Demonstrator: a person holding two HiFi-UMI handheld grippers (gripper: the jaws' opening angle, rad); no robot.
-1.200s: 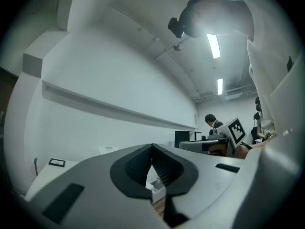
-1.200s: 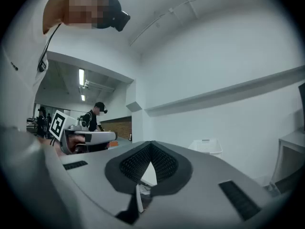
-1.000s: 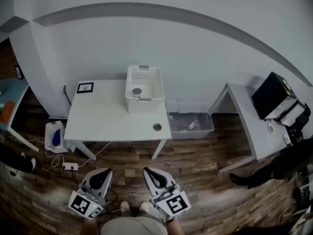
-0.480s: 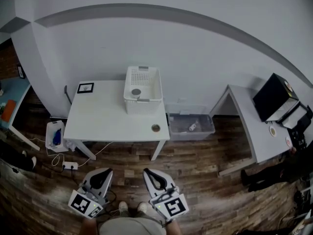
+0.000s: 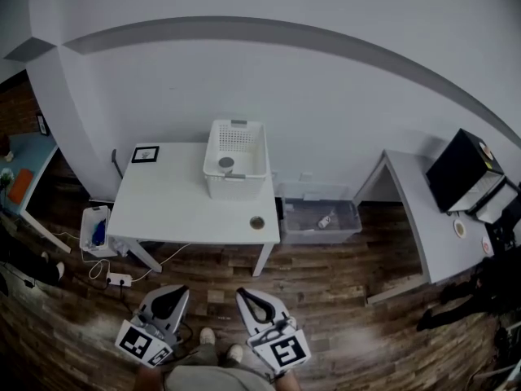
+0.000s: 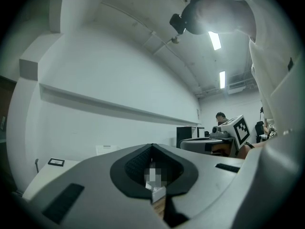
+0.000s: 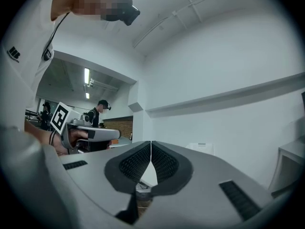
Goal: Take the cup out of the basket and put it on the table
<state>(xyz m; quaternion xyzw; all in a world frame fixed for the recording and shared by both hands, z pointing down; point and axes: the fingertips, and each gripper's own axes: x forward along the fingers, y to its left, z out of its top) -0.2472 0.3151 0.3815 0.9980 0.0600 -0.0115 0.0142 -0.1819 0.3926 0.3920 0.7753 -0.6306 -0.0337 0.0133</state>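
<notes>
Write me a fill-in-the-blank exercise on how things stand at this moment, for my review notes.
1. The small grey cup sits ____ the white perforated plastic basket.
2. That basket stands ____ the white rectangular table.
3. The left gripper and the right gripper both have their jaws ____, with nothing between them.
4. The clear plastic bin rests on the wooden ____ beside the table.

Missing words: inside; on; shut; floor.

No legible text; the left tool (image 5: pixel 173 289) and right tool (image 5: pixel 242 292) bear coded squares.
</notes>
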